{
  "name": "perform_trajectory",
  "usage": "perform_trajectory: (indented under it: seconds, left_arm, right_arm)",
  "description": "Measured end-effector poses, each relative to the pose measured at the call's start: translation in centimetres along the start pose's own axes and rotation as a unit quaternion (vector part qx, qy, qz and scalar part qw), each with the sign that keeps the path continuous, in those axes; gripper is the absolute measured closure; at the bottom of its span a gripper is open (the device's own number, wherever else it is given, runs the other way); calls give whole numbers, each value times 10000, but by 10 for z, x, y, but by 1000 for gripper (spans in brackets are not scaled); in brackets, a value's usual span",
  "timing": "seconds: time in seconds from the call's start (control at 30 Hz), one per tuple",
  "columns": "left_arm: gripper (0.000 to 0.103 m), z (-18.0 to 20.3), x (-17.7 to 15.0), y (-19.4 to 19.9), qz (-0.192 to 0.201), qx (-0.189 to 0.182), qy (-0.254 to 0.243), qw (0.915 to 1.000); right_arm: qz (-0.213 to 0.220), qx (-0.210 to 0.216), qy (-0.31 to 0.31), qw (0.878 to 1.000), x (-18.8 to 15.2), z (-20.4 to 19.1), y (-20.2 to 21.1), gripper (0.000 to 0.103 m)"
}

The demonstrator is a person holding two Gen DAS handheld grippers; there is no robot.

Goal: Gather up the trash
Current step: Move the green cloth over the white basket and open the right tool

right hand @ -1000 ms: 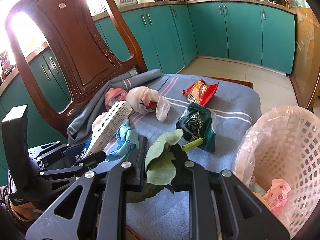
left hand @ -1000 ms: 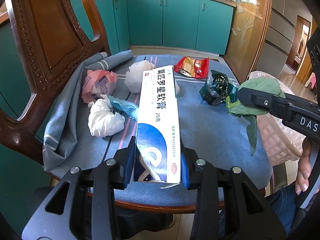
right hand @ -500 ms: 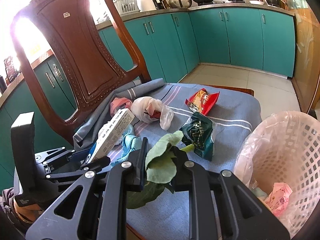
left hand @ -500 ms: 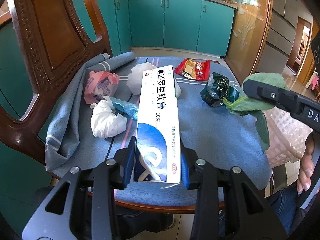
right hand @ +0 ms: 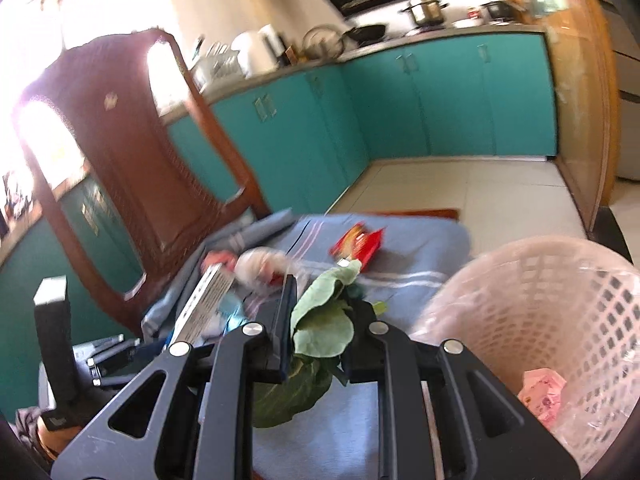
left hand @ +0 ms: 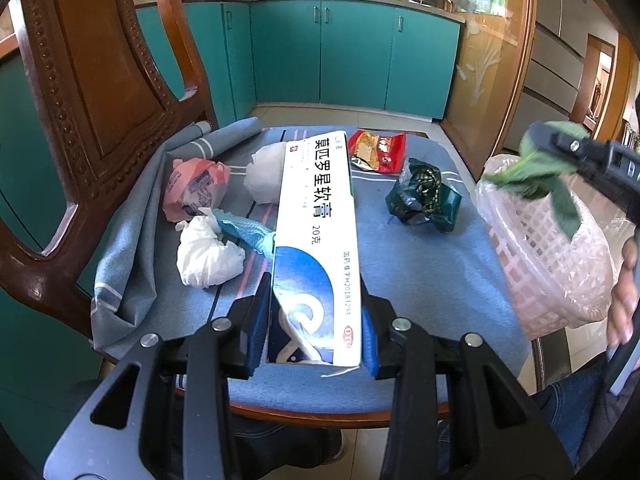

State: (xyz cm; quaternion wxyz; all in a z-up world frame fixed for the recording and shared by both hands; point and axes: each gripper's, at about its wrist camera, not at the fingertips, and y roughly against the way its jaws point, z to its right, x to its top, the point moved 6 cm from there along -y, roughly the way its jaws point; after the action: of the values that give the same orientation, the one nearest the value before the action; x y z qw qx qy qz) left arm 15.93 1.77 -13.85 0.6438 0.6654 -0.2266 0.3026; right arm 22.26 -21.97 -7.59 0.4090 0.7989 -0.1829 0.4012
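Note:
My left gripper [left hand: 314, 332] is shut on a long white and blue ointment box [left hand: 318, 232], held above the blue cloth [left hand: 420, 276] on the chair seat. My right gripper [right hand: 324, 336] is shut on a green leaf [right hand: 324, 328]; in the left wrist view the leaf [left hand: 536, 172] hangs over the rim of the pink bag-lined basket [left hand: 552, 256]. The basket [right hand: 560, 320] stands at the right and holds a pink wrapper [right hand: 544, 396]. On the cloth lie a red snack packet [left hand: 376, 150], a dark green crumpled wrapper [left hand: 424, 196], white tissue [left hand: 208, 256], a pink wrapper [left hand: 192, 188] and a white bag [left hand: 264, 176].
The carved wooden chair back [left hand: 100, 80] rises at the left. Teal kitchen cabinets [left hand: 352, 52] stand behind, across a tiled floor. A person's hand [left hand: 624, 304] and legs show at the right and below the seat.
My right gripper has lifted the leaf up and to the right, from beside the green wrapper to over the basket. The left gripper with the box has hardly moved.

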Motion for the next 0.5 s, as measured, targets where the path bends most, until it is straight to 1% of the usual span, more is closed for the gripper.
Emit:
perform_trajectory:
  seconds: [0.07,0.23,0.33,0.43,0.5]
  left_arm:
    - [64,1,-1,0,-11,3,-12,10000]
    - [64,4,0,2,-8,-11,-40,10000]
    - [64,10,3,3,-2,-88,-73,9999]
    - [64,21,6,6,40,-218,-154,9996]
    - [64,32,9,7,62,-324,-235,9992]
  right_arm:
    - [167,-126,-185,9996,5,16,11,84]
    - [341,-449,-587,9967,10,51,29,84]
    - [343,-616,-693,9951,9,66,37,84]
    - [260,-976,-802,9916,4,85,44,84]
    - [163,-1086,-981,9891,-1,99,47,84]
